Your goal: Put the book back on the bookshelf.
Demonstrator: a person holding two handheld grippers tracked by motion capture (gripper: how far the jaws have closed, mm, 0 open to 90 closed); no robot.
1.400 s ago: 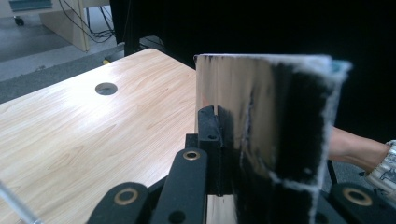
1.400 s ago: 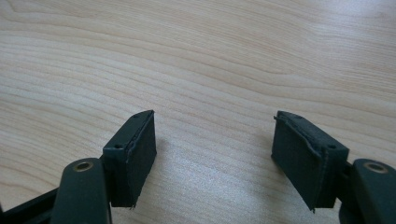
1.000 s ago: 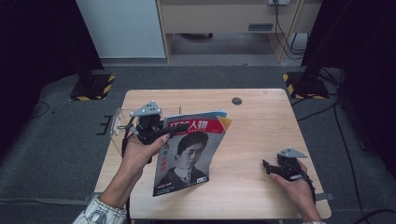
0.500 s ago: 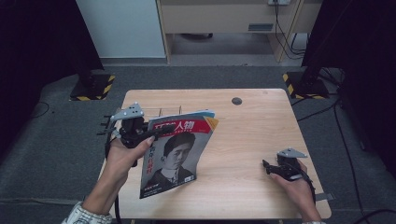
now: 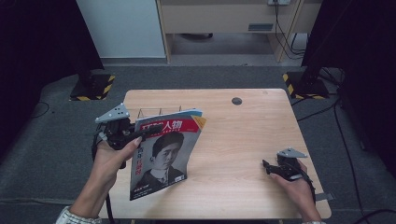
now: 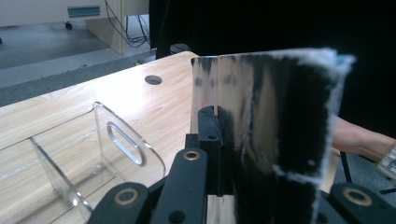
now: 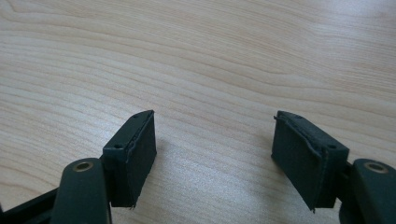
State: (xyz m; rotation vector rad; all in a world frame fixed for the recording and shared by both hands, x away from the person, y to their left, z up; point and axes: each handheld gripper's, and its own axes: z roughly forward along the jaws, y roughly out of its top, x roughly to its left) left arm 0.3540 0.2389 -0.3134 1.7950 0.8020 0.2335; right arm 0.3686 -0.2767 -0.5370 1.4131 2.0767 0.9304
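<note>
The wooden surface is the largest thing here, with bare wood across its middle and right half and a small round hole near its far edge; dark carpet lies around it on every side. Over its left part hangs a magazine, lifted so that its top edge is high and its lower corner dips toward the near left edge of the surface, the cover with a portrait facing up. Behind the magazine, near the far left edge, stands a clear plastic rack, with open wood between it and the hole. The left hand-held gripper is clamped tight on the magazine's top left edge, its jaws pressed onto the pages as the left gripper view shows. The right hand-held gripper rests near the right front corner of the surface, well apart from the magazine, its jaws spread with nothing between them and only wood beneath. Compared with a second ago, the left hand and the magazine have shifted leftward, toward the left edge, and the magazine hangs more steeply; the right hand has stayed where it was.
</note>
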